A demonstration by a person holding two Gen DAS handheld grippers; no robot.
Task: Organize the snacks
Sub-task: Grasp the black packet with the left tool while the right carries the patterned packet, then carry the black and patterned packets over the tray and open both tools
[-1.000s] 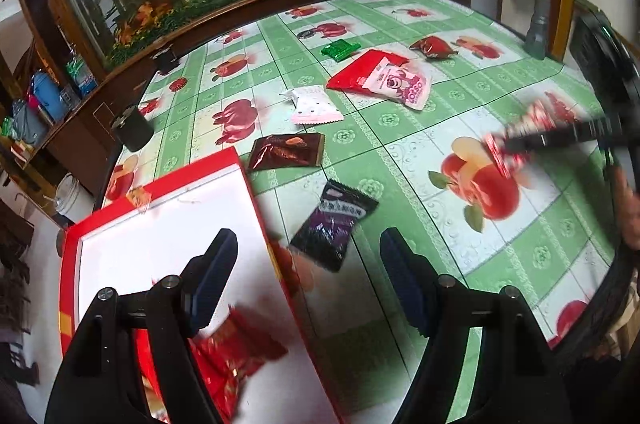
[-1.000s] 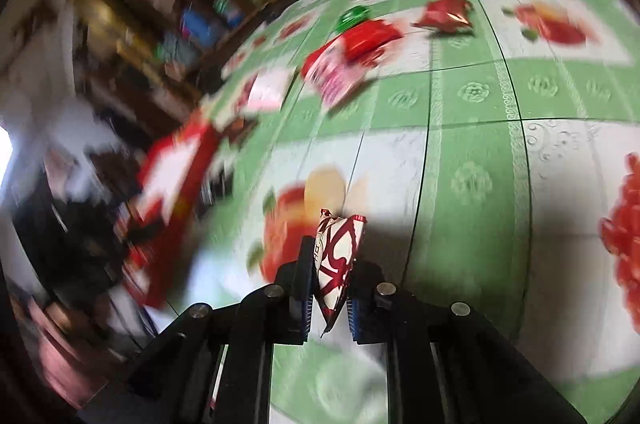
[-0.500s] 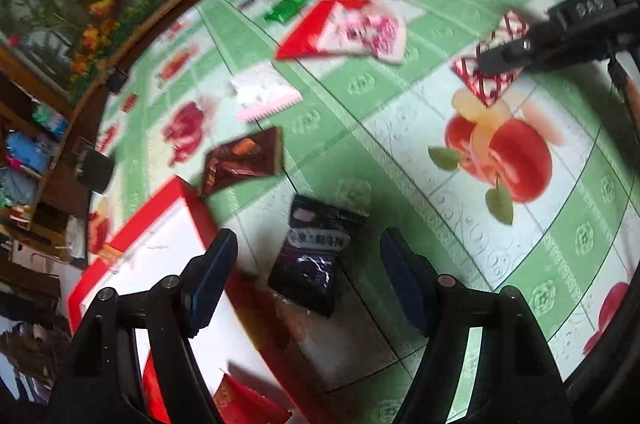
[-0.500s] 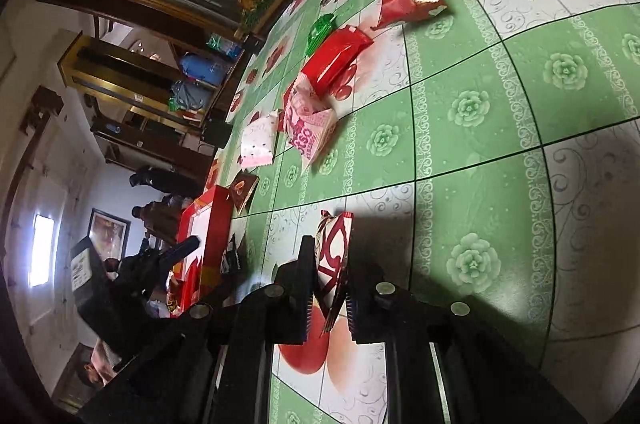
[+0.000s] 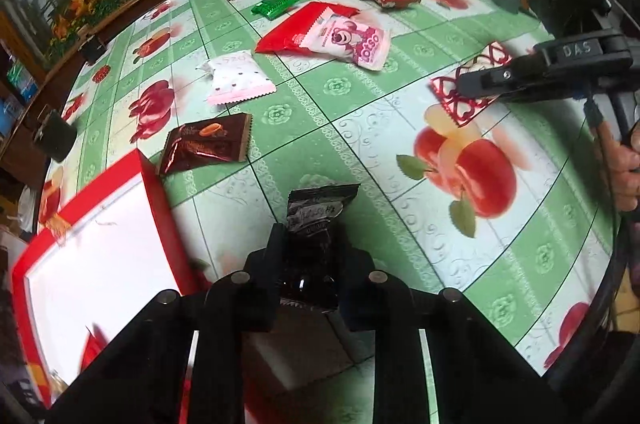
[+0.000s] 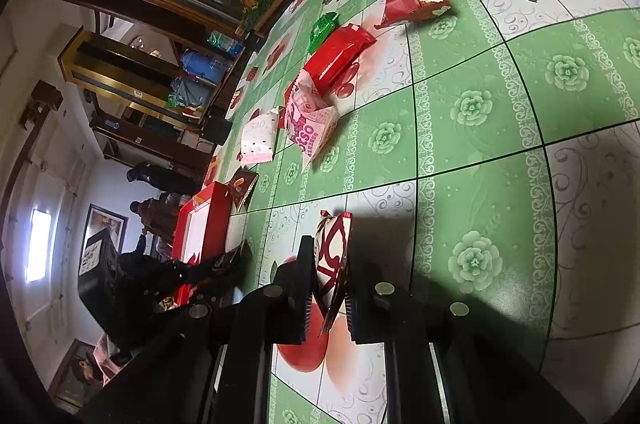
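Below, your left gripper fingers pinched the black snack packet, your right gripper fingers clamped the red-and-white packet, above the desk.

Daylight falls evenly on the green tablecloth, brightest on the white inside of the red box, which is washed out. A dark shadow spreads right of that box in the right wrist view. Fisheye bending curves the tablecloth's edges; corners go black.
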